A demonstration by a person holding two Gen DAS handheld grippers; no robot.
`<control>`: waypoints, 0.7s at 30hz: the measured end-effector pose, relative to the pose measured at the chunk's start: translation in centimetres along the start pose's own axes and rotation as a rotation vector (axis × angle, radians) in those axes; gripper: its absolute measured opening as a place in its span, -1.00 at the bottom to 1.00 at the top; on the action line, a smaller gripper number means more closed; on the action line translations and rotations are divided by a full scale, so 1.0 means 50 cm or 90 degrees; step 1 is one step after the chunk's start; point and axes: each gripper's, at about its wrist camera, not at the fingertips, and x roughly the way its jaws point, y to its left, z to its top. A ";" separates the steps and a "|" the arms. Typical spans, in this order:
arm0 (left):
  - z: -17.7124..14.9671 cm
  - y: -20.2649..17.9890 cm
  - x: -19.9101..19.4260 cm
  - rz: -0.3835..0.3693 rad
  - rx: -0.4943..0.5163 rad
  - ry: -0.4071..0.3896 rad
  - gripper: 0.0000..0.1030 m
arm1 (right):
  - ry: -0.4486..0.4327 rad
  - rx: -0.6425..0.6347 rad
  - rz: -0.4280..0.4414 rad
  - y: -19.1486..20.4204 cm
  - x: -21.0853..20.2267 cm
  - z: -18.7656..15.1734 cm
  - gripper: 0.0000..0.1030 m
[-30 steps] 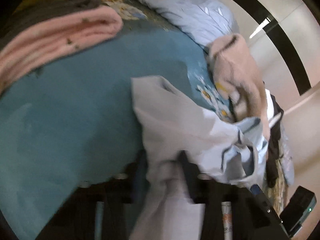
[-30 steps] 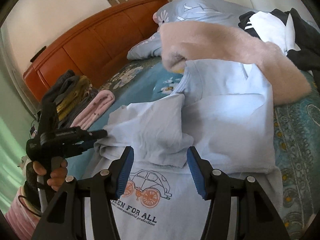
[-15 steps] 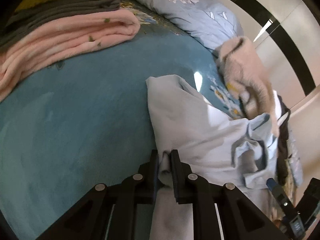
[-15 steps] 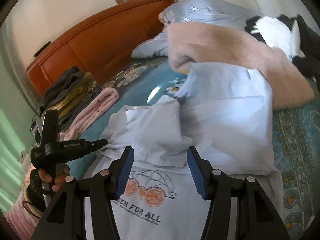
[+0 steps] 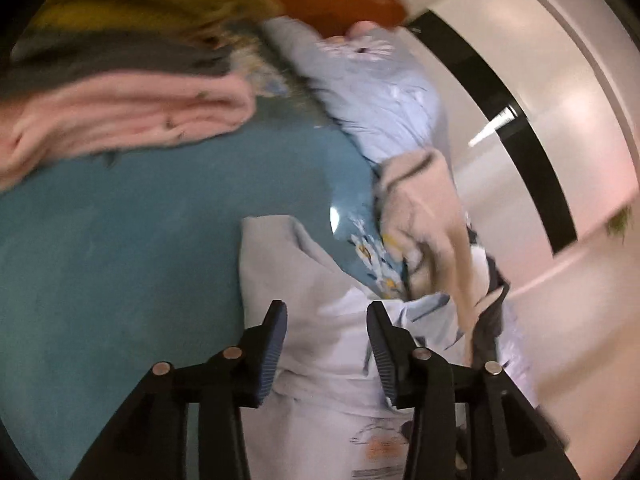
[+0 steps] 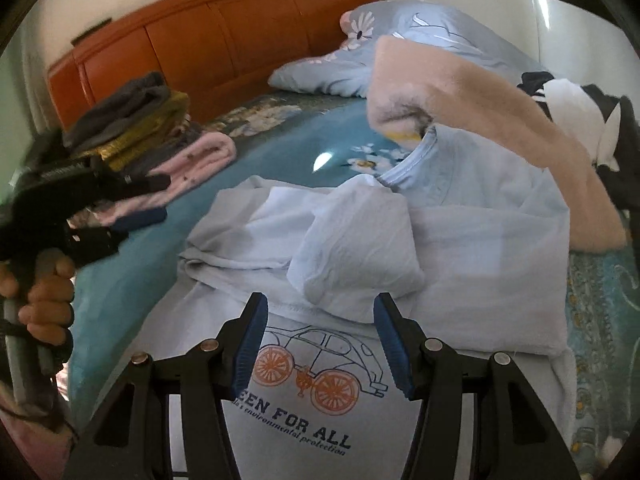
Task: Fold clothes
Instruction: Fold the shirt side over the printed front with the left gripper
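Lying spread across the teal bed sheet point(image 6: 132, 280) is the pale blue T-shirt point(image 6: 492, 264), its chest print of a car with orange wheels point(image 6: 316, 372) facing up, and one sleeve point(image 6: 360, 248) folded in over the body. The left tongs point(image 5: 326, 320) have just been opening and now stand parted above the shirt's folded edge; the cloth lies under them, pinched by neither pad. In the right wrist view those same left tongs point(image 6: 154, 200) show at the left, blurred, above the sheet beside the shirt, with the person's left hand point(image 6: 40, 300) wrapped round the handle. The right tongs point(image 6: 320, 320) hang over the shirt's printed front, jaws spread wide, nothing between the blue pads point(image 6: 250, 344); the folded sleeve sits just beyond their tips. A fluffy peach garment point(image 6: 480, 120) drapes over the shirt's collar end. Further back, against the orange-brown headboard point(image 6: 224, 40), a stack of folded clothes point(image 6: 136, 128) sits on the sheet, a pink piece point(image 6: 204, 156) lowest and nearest, with grey and mustard ones above. A light blue floral quilt point(image 6: 420, 36) bunches up beside the headboard, and dark and white garments point(image 6: 576, 116) pile at the far right edge.
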 end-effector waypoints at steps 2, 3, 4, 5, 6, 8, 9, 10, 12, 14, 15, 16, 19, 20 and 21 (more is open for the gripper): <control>-0.020 0.016 0.016 -0.007 0.006 0.036 -0.10 | 0.011 -0.017 -0.024 0.010 0.006 0.005 0.10; -0.021 0.024 0.024 0.002 0.007 0.055 -0.10 | 0.021 -0.022 -0.037 0.014 0.013 0.007 0.10; -0.018 0.029 0.030 0.010 0.011 0.066 -0.10 | 0.031 -0.022 -0.048 0.016 0.021 0.011 0.10; -0.016 0.035 0.037 0.017 0.016 0.077 -0.10 | 0.039 -0.019 -0.058 0.018 0.030 0.014 0.10; -0.012 0.040 0.035 0.020 0.011 0.078 -0.10 | 0.048 -0.016 -0.067 0.019 0.039 0.018 0.10; -0.004 0.051 0.022 0.017 -0.011 0.065 -0.09 | 0.058 -0.016 -0.083 0.022 0.052 0.027 0.10; -0.002 0.056 0.018 0.011 -0.020 0.060 -0.05 | 0.063 -0.017 -0.092 0.024 0.059 0.032 0.10; 0.000 0.061 0.017 0.002 -0.028 0.058 -0.02 | 0.068 -0.019 -0.102 0.025 0.066 0.037 0.10; 0.000 0.071 0.014 0.000 -0.039 0.053 0.00 | 0.084 -0.019 -0.124 0.026 0.084 0.044 0.10; -0.001 0.080 0.013 0.004 -0.049 0.051 0.00 | 0.107 -0.015 -0.134 0.026 0.104 0.049 0.10; -0.001 0.082 0.015 0.005 -0.053 0.052 0.00 | 0.117 -0.014 -0.142 0.027 0.112 0.051 0.10; 0.000 0.083 0.018 0.005 -0.057 0.055 0.00 | 0.124 -0.019 -0.151 0.030 0.116 0.053 0.10; -0.004 0.083 0.019 0.002 -0.057 0.057 0.00 | 0.144 -0.037 -0.174 0.040 0.126 0.058 0.10; -0.005 0.082 0.017 0.003 -0.052 0.057 0.00 | 0.150 -0.040 -0.178 0.041 0.129 0.059 0.10; -0.006 0.079 0.016 0.006 -0.047 0.057 0.00 | 0.154 -0.040 -0.184 0.041 0.129 0.061 0.08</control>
